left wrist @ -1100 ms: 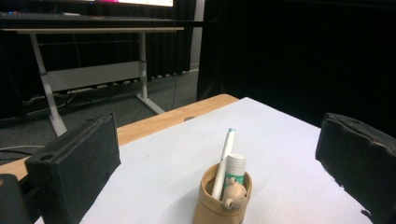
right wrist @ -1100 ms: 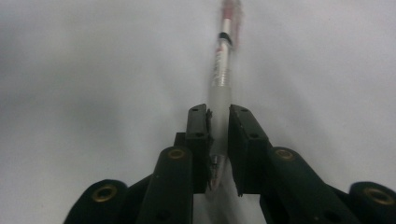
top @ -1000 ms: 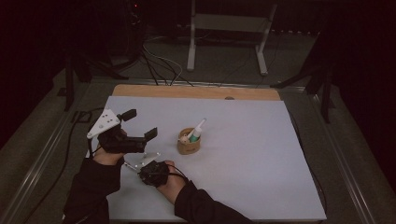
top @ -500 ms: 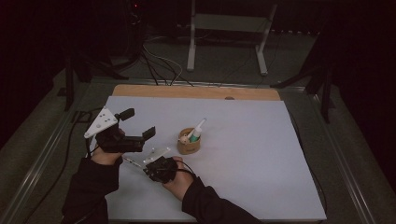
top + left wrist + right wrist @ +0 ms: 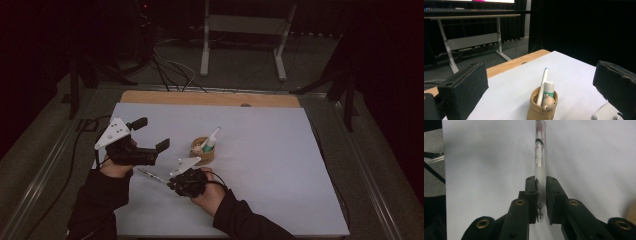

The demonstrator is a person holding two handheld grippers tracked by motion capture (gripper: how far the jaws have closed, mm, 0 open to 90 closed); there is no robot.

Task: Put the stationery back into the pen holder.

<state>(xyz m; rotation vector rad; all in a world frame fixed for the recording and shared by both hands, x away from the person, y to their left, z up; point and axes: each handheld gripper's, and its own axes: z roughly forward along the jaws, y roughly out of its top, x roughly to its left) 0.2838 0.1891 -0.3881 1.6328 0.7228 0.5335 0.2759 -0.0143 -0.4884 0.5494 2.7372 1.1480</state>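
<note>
My right gripper point(image 5: 541, 185) is shut on a clear pen point(image 5: 540, 150), which points straight out from its jaws over the white sheet. In the high view the same right gripper point(image 5: 175, 181) sits low at the table's front left, with the pen point(image 5: 150, 175) sticking out leftward. A tan cup point(image 5: 202, 150) stands mid-table holding a white pen point(image 5: 213, 136) and a glue stick. My left gripper point(image 5: 150, 135) hovers open to the cup's left. In the left gripper view the cup point(image 5: 542, 106) sits between the wide-apart jaws, farther ahead, with a small bear figure point(image 5: 548, 102) at its rim.
The white sheet point(image 5: 270, 145) covers the table; a wooden strip point(image 5: 210, 98) runs along its far edge. Cables point(image 5: 170, 70) and a white frame's legs point(image 5: 242, 45) lie on the floor beyond. The right half of the sheet is bare.
My right gripper has shifted right and toward the front with the pen lifted in its jaws. The left gripper has barely moved.
</note>
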